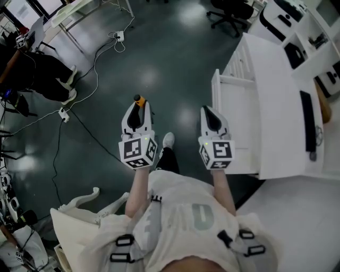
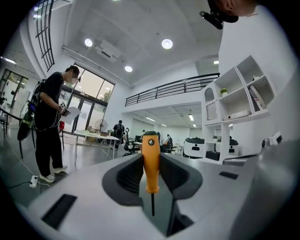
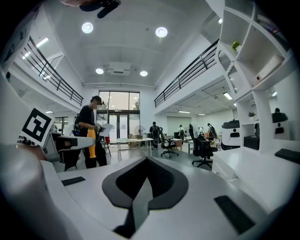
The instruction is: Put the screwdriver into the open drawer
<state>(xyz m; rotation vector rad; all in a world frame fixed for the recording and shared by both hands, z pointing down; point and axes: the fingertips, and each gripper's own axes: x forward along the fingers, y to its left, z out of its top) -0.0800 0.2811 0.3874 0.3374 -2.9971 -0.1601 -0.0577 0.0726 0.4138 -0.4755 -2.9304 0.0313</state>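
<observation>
In the head view my left gripper [image 1: 137, 110] is shut on a screwdriver [image 1: 139, 101] whose orange handle sticks out past the fingertips over the dark floor. The left gripper view shows that orange handle [image 2: 150, 159] upright between the black pads, its thin dark shaft running down toward the camera. My right gripper [image 1: 209, 112] is level with the left one, shut and empty, its pads [image 3: 140, 178] meeting at the tip. The open white drawer [image 1: 236, 125] juts from a white cabinet just right of the right gripper. The drawer's inside looks bare.
Cables and a power strip [image 1: 64, 114] lie on the floor to the left. A black office chair [image 1: 228, 13] stands far ahead. A black bar-shaped item [image 1: 307, 125] lies on the white cabinet top. A standing person [image 2: 49, 126] and tables are in the distance.
</observation>
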